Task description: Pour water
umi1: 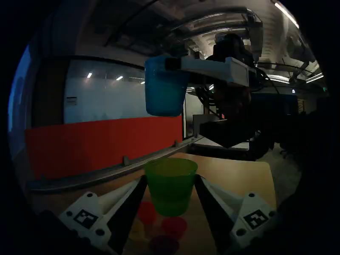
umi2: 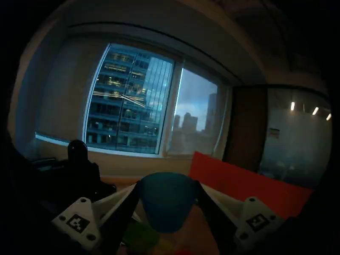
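Observation:
My left gripper point(umi1: 171, 180) is shut on a translucent green cup point(umi1: 171, 191), held upright just above a wooden table point(umi1: 238, 174). Higher up and farther off hangs a blue cup point(umi1: 163, 91), upright, with the right gripper point(umi1: 170, 63) shut on its rim area from the right. In the right gripper view that blue cup point(umi2: 166, 204) sits between the fingers of the right gripper point(umi2: 168, 187). A patch of the green cup point(umi2: 140, 238) shows below it to the left. I cannot tell whether either cup holds water.
Small red cups point(umi1: 146, 211) and a dark purple one point(umi1: 163, 244) stand on the table under the green cup. A red wall panel point(umi1: 102, 144) with a glass partition runs along the left. A dark device point(umi2: 78, 170) sits near the window point(umi2: 127, 106).

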Demonstrator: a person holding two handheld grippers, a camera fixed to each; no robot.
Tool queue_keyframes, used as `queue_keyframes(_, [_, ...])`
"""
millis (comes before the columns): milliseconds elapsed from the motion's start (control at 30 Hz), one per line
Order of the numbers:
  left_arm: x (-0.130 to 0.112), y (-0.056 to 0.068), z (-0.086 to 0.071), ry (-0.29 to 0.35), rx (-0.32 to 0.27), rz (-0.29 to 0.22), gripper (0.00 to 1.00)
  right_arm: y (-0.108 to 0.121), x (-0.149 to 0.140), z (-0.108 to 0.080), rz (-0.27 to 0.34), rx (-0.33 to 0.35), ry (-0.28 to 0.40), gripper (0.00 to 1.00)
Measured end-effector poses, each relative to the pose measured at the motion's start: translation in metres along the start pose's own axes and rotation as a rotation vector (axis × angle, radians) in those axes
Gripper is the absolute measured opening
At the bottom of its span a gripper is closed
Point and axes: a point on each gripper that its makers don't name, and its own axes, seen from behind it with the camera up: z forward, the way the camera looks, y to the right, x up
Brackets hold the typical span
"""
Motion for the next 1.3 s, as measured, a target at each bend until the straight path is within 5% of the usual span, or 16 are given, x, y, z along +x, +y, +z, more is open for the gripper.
queue_keyframes(667, [-0.002, -0.006, -0.014, 0.001, 0.031, 0.005, 0.81, 0.024, -0.012, -0.025, 0.014, -0.079, -0.012, 0.92])
queue_keyframes(1300, [0.003, -0.037, -0.05, 0.009, 0.146, 0.022, 0.81, 0.061, -0.045, -0.08, 0.049, -0.186, -0.03, 0.92])
